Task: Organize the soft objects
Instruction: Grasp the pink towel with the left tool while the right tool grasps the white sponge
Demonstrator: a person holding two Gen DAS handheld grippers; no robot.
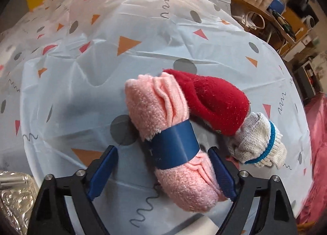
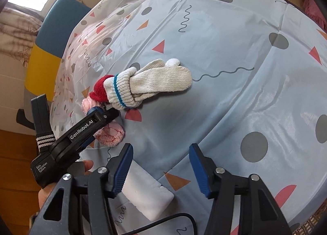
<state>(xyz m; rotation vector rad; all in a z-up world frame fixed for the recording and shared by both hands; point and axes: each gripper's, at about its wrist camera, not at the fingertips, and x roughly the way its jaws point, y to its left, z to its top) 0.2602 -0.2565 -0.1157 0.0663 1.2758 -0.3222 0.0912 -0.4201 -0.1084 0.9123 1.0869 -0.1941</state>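
Note:
A rolled pink towel (image 1: 155, 108) with a blue paper band (image 1: 173, 143) lies on the patterned tablecloth (image 1: 81, 91). My left gripper (image 1: 163, 171) is lowered over its near end, jaws open. The right pad is close against the roll and the left pad stands well clear of it. A red fuzzy sock (image 1: 214, 100) leans on the roll's far end, and a white knit glove (image 1: 257, 141) with a blue cuff stripe lies to its right. In the right wrist view the glove (image 2: 155, 83), red sock (image 2: 100, 89) and pink towel (image 2: 110, 134) lie ahead to the left. My right gripper (image 2: 161, 165) is open and empty above bare cloth.
A white rectangular block (image 2: 147, 192) lies on the cloth under my right gripper's left finger. A crinkled silvery object (image 1: 14, 194) sits at the lower left of the left wrist view. Beyond the table's far edge are a blue and yellow chair (image 2: 51, 36) and cluttered shelves (image 1: 286, 20).

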